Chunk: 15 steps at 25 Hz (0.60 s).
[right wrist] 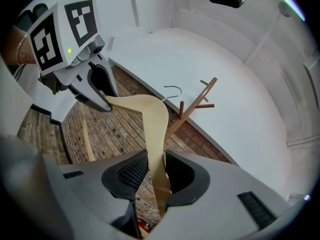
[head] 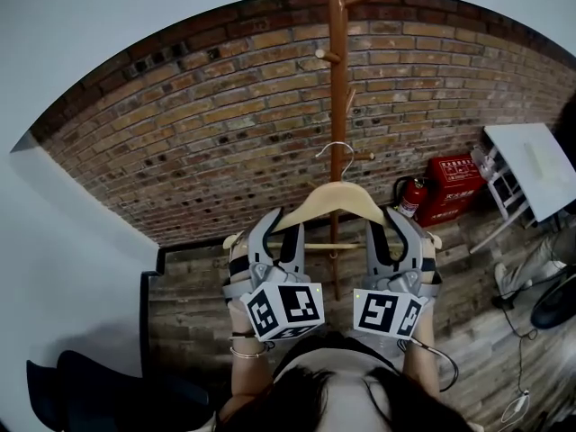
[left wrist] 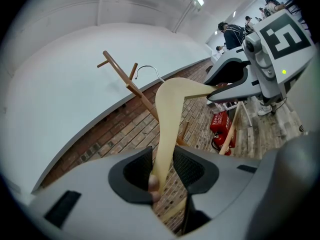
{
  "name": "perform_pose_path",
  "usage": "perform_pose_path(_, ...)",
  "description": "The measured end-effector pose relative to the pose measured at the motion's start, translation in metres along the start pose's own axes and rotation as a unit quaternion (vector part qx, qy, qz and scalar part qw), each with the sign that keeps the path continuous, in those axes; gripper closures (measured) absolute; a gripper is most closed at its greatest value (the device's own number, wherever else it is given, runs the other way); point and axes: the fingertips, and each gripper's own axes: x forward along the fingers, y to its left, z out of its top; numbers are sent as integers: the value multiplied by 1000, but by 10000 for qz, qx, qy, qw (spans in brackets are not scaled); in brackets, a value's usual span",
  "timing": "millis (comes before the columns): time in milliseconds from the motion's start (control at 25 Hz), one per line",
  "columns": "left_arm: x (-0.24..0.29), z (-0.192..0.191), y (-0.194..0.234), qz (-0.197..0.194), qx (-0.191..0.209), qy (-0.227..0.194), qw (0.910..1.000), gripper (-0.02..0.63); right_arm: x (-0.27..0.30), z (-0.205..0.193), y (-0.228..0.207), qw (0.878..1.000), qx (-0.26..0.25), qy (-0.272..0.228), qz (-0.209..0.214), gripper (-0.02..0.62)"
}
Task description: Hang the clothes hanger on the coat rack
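A pale wooden clothes hanger [head: 333, 202] with a metal hook [head: 338, 149] is held level in front of the wooden coat rack [head: 337, 70]. The hook sits close against the pole, beside a short peg [head: 362, 156]; I cannot tell whether they touch. My left gripper [head: 271, 230] is shut on the hanger's left arm [left wrist: 169, 115], and my right gripper [head: 400, 227] is shut on its right arm [right wrist: 155, 121]. In the left gripper view the rack [left wrist: 126, 81] stands beyond the hook [left wrist: 148, 69]. In the right gripper view the rack [right wrist: 196, 105] rises just behind the hook [right wrist: 173, 89].
A brick wall [head: 207, 142] stands behind the rack. A fire extinguisher [head: 411, 196] and a red box [head: 455, 184] sit at its foot on the right. A white table [head: 535, 165] is at the far right, and a dark seat [head: 90, 387] at lower left.
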Motion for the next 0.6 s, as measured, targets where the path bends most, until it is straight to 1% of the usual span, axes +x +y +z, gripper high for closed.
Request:
perform_pose_path(200, 10, -2, 4, 24, 90, 15, 10000, 476, 12, 1, -3, 10000, 14, -33, 42, 472)
perform_pose_path(320, 15, -2, 6, 15, 47, 23, 10000, 476, 18, 1, -3, 10000, 13, -19, 42, 472)
perform_pose_path(600, 33, -3, 20, -15, 159, -69, 9998, 476, 38, 6, -7, 10000, 35, -8, -37, 472)
